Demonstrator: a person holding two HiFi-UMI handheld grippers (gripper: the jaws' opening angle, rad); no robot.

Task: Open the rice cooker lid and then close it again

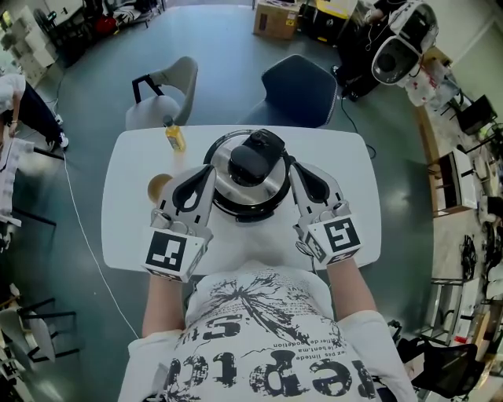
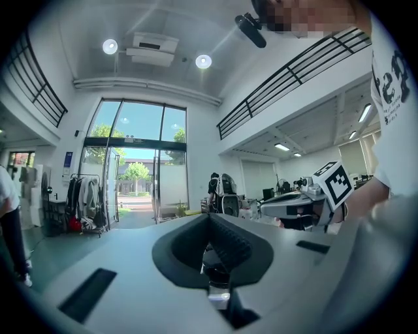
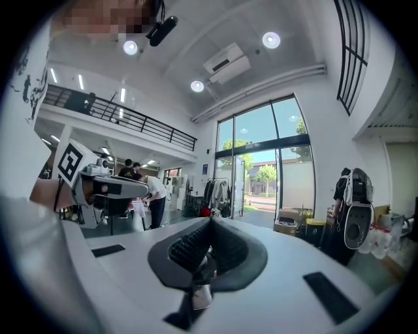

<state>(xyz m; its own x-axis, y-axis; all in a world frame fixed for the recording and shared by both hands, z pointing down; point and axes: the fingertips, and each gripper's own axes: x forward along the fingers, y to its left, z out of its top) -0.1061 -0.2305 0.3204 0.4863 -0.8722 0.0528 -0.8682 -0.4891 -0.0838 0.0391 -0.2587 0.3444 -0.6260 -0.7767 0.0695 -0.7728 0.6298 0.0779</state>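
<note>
The rice cooker stands in the middle of the white table, its silver lid down and a black handle on top. My left gripper sits against the cooker's left side and my right gripper against its right side; whether they touch it is unclear. Both point level, away from me. In the left gripper view the left gripper has its ribbed pads meeting with nothing between them. The right gripper looks the same in its own view. Neither gripper view shows the cooker.
A yellow bottle and a round brown cup stand left of the cooker. Two chairs are at the table's far edge. A second cooker and a cardboard box are on the floor beyond.
</note>
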